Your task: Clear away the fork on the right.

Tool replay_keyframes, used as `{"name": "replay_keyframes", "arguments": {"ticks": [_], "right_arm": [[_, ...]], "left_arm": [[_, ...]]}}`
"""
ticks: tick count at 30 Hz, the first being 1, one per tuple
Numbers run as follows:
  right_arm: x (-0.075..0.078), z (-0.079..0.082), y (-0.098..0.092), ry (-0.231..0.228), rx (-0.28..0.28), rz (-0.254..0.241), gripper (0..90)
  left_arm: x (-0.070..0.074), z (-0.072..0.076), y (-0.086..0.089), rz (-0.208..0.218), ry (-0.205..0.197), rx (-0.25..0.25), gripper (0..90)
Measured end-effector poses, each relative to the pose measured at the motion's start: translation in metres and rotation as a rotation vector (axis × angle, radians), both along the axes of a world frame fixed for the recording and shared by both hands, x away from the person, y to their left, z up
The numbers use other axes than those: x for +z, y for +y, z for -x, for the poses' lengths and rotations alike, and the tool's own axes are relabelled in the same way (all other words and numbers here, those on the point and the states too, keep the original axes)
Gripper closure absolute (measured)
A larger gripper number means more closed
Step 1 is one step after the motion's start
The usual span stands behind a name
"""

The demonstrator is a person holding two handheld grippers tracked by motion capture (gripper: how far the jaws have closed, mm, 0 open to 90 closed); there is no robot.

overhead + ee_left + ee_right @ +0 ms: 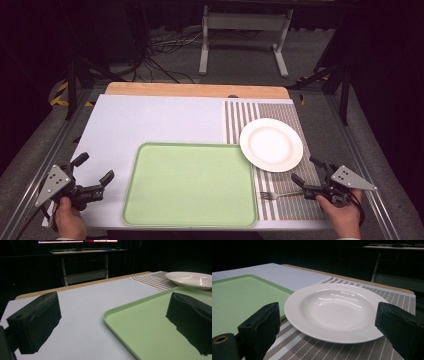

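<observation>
A green tray (190, 182) lies at the table's near middle, with nothing on it. To its right a white plate (271, 144) rests on a striped placemat (295, 205), its left rim just over the tray's corner. A metal fork (274, 194) lies on the mat near the front, tines toward the tray. My left gripper (93, 168) stands open at the front left, beside the tray (155, 325). My right gripper (306, 170) stands open at the front right, just above the fork's handle. The plate (334, 310) lies ahead of its empty jaws.
The table has a pale sheet (150, 120) over it and a bare wooden strip (195, 90) along the far edge. Beyond it stand a white metal stand (245, 30) and cables on the floor. Dark metal rails (45, 150) run along both sides.
</observation>
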State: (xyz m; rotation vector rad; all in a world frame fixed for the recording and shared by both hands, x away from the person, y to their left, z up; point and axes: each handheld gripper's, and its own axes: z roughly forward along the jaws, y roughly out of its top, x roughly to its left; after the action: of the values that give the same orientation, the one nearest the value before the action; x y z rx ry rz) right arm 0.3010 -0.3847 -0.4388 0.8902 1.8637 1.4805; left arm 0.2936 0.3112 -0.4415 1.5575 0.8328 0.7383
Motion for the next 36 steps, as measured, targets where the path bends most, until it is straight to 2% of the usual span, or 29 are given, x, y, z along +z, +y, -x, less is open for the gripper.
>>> {"name": "replay_keyframes", "arguments": {"ticks": [3, 5, 10, 21, 25, 28, 32, 36], "right_arm": [[-0.001, 0.0, 0.001, 0.007, 0.003, 0.0, 7.2], [-0.001, 0.0, 0.0, -0.006, -0.009, 0.0, 7.2], [-0.002, 0.0, -0.004, 0.002, -0.013, -0.01, 7.3], [-0.002, -0.001, -0.004, 0.008, -0.006, -0.01, 7.9], [0.006, -0.005, 0.001, 0.009, 0.014, -0.025, 7.1], [0.012, -0.008, 0.008, 0.024, 0.032, -0.07, 7.2], [0.015, -0.014, 0.015, 0.029, 0.057, -0.064, 6.5], [0.019, -0.019, 0.021, 0.03, 0.082, -0.033, 4.7]], "left_arm": [[-0.001, -0.001, 0.002, 0.004, 0.015, 0.005, 0.3], [0.0, -0.001, 0.003, -0.001, 0.015, 0.007, 0.3], [0.001, 0.0, 0.001, -0.013, 0.014, -0.013, 0.3], [0.002, 0.0, 0.0, -0.012, 0.011, -0.01, 0.3], [0.002, 0.0, -0.001, -0.015, 0.013, -0.014, 0.3], [0.002, 0.001, 0.0, -0.014, 0.014, -0.014, 0.3], [0.002, 0.001, 0.001, -0.01, 0.017, -0.008, 0.3], [0.002, 0.0, 0.001, -0.014, 0.02, -0.013, 0.3]]}}
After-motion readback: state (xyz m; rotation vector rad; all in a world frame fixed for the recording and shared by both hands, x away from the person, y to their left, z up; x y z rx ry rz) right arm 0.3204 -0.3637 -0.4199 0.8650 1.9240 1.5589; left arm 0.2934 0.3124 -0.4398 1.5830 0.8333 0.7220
